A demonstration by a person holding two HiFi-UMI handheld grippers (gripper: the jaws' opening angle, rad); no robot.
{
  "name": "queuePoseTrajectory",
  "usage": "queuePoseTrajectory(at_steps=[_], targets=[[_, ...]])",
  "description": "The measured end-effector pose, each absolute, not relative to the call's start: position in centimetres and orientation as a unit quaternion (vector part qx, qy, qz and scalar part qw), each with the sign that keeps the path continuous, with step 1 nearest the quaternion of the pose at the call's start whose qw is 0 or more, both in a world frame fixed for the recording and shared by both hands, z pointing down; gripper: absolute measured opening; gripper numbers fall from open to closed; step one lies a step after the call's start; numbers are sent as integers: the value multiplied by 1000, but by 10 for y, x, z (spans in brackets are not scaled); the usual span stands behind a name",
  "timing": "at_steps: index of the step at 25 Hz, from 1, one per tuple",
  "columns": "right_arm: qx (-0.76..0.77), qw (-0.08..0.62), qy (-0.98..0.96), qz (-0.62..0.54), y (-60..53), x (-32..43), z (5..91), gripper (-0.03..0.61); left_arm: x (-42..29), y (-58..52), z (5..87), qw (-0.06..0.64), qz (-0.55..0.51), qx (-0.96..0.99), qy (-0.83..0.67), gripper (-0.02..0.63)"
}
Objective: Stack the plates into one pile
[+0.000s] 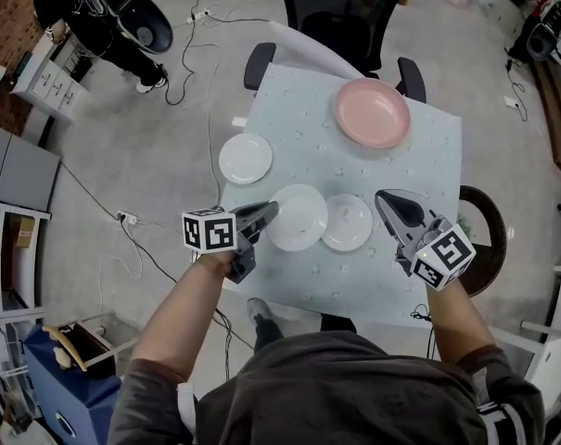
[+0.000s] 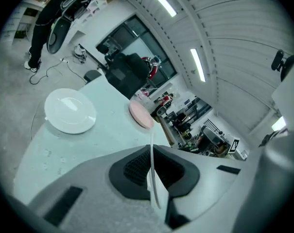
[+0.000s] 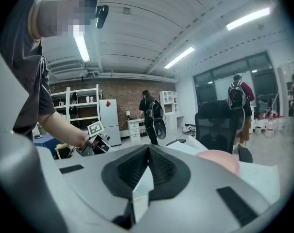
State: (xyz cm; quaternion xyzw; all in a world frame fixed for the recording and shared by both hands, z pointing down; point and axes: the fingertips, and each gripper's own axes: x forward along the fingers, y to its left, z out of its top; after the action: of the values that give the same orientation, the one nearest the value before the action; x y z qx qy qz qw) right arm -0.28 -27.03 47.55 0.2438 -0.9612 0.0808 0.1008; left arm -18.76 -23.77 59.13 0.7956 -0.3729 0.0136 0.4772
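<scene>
pale mint-green cloth covers the square table (image 1: 419, 286), which stands on a grey floor with loose cables (image 1: 198, 26) trailing across it and a black office chair (image 1: 340, 7) drawn up at the far side. on the far right part of the table sits a large round pink plate (image 1: 372, 112), well apart from the rest. a small round white plate (image 1: 246, 158) lies on its own near the left edge.

closer to the person, two more plates sit next to each other. the left gripper (image 1: 273, 208) is clamped on the left rim of the middle white plate (image 1: 299, 219); from its own camera the rim shows as a thin white edge pinched between the black pads. from above, this plate's right rim overlaps the left rim of the right-hand white plate (image 1: 349, 222), though i can't tell whether the two touch.

the right gripper (image 1: 384, 198) hangs just beside the right-hand white plate, on its right, with its jaws pressed together and nothing between them.

off at the far left corner of the room another person in dark clothes (image 1: 99, 17) stands by a white drawer unit (image 1: 48, 77).
</scene>
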Motion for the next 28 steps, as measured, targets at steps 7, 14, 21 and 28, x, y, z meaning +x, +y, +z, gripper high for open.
queuePoseTrajectory(at_steps=[7, 14, 21, 28], targets=[[288, 101, -948, 93, -280, 56, 486, -6, -107, -259, 624, 492, 70, 800, -337, 15], [320, 106, -936, 103, -287, 106, 502, -6, -59, -268, 649, 500, 105, 797, -323, 15], [339, 103, -928, 114, -291, 143, 515, -6, -40, -276, 671, 477, 147, 798, -338, 17], [350, 99, -923, 127, -288, 163, 524, -6, -39, -273, 691, 372, 261, 799, -393, 66]])
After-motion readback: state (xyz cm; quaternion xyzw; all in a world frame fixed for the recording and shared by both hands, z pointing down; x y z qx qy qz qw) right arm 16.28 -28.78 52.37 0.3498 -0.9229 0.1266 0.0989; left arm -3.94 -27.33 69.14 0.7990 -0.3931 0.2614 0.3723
